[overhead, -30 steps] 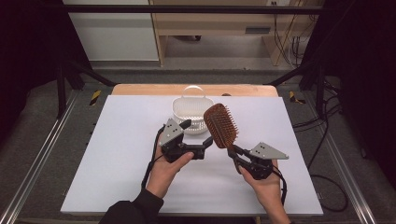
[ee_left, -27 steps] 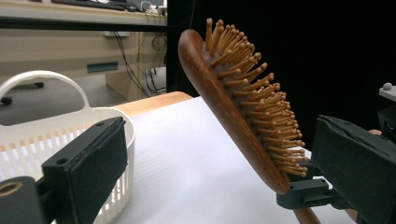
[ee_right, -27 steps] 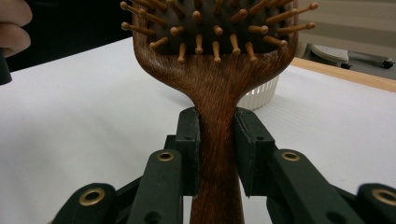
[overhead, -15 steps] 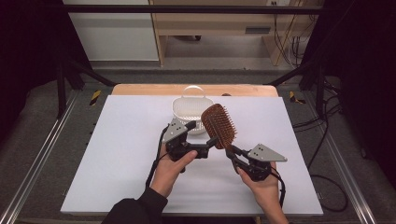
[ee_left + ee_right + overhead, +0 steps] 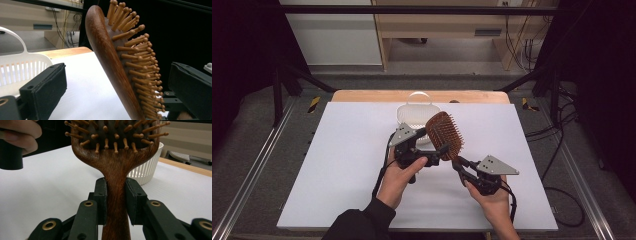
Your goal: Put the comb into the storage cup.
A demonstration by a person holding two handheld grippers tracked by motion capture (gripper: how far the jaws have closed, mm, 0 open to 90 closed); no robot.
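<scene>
A brown wooden paddle hairbrush [image 5: 445, 134] with wooden pins stands raised above the white table. My right gripper [image 5: 460, 165] is shut on its handle [image 5: 116, 177], one black pad pressing on each side just below the head. My left gripper [image 5: 433, 144] reaches in from the left and is open. In the left gripper view the brush head [image 5: 110, 57] stands tilted between the two wide-apart pads [image 5: 43, 90], and I see a gap on each side. The pins face the far pad.
A white slotted plastic basket [image 5: 411, 116] with a hoop handle stands behind the grippers near the table's far edge. The white tabletop [image 5: 337, 165] spreads out to both sides. A wooden strip [image 5: 362, 96] runs along the far edge.
My left gripper has edged to the right, so the brush head now sits between its open jaws. The right gripper and the brush have stayed in place.
</scene>
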